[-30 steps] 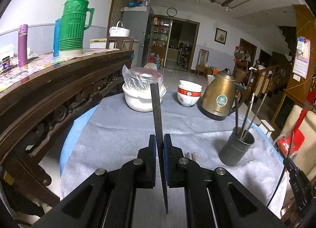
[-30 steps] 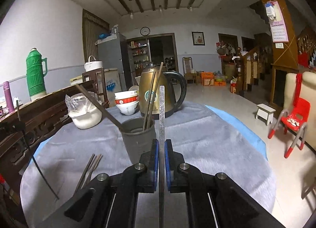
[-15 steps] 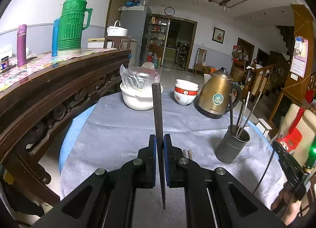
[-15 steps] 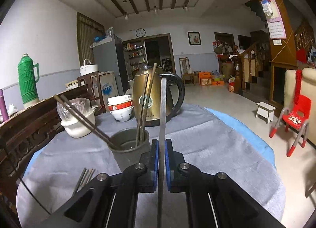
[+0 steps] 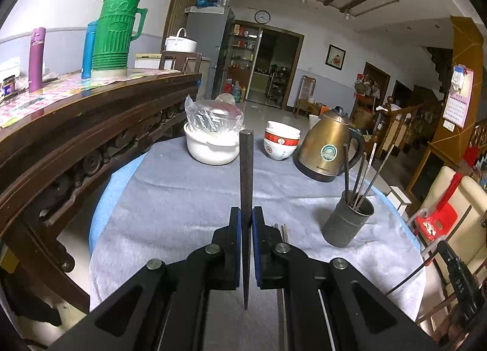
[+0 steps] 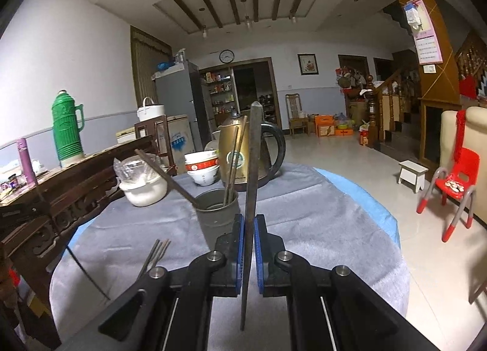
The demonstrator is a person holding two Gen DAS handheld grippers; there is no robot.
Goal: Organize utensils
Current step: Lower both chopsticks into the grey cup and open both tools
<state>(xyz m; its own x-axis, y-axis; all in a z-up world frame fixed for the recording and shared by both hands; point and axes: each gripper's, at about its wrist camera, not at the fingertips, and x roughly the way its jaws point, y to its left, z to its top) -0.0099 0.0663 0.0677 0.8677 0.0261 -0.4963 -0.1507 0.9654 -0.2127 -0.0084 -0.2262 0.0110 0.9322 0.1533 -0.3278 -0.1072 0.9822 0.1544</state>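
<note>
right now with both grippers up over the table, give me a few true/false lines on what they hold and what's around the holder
1. The left gripper is shut on a dark chopstick. True.
2. The right gripper is open and holds nothing. False: it clamps a chopstick.
3. The grey holder has chopsticks in it. True.
4. The gold kettle lies tipped over. False: it stands upright.
5. Loose chopsticks lie on the grey cloth. True.
</note>
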